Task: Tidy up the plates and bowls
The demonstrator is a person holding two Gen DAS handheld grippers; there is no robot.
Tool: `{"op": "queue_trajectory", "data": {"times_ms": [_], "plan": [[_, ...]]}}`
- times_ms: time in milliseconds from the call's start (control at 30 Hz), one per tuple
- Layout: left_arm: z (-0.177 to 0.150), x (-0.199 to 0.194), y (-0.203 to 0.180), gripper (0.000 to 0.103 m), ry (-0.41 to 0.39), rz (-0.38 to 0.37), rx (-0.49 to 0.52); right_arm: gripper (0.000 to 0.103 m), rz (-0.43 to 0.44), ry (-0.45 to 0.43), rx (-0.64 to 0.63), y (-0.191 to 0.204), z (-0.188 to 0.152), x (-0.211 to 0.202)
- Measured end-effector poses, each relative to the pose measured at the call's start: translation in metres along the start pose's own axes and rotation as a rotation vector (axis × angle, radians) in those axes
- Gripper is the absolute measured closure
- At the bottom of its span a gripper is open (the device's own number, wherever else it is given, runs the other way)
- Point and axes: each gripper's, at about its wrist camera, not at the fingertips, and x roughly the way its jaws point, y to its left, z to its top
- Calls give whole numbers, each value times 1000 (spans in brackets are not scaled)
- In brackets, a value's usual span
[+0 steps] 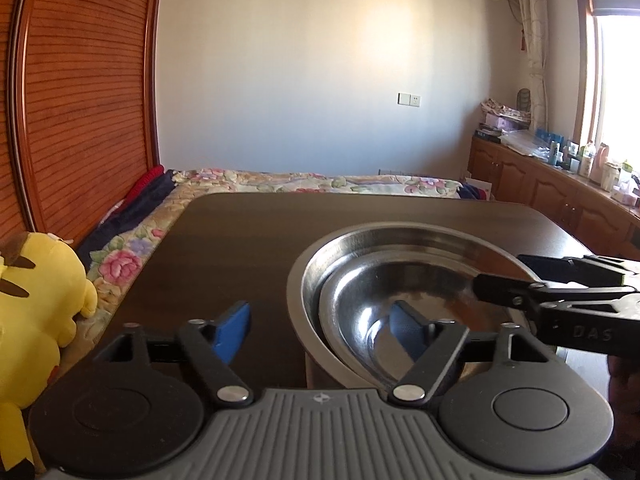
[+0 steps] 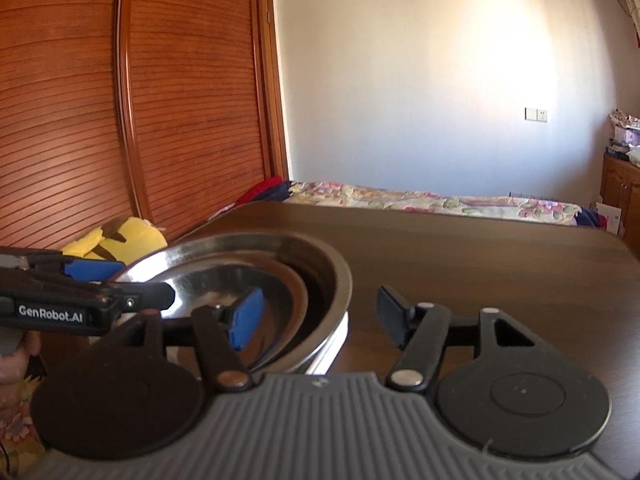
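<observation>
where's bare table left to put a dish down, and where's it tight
The dark table is bare along its far edge by the floral bed, and on the side toward the yellow plush toy. In the right wrist view it is also bare on the other side of the nested steel bowls. It's tight at the bowls, where both hand-held grippers, the left and right, straddle the rims.

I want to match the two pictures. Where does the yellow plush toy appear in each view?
Left wrist view: the yellow plush toy fills the lower left edge, beside the dark wooden table.
Right wrist view: the toy shows at centre left, partly hidden behind the stacked steel bowls.
Shared landmark: the white wall switch plate.
</observation>
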Motion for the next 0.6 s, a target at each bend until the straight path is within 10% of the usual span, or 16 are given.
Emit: {"op": "queue_trajectory", "data": {"times_ms": [400, 600], "plan": [[16, -26, -15, 9, -64, 16, 22, 0, -101, -77, -6, -11, 9, -33], [22, -40, -28, 0, -96, 1, 46, 0, -158, -106, -13, -14, 12, -54]]}}
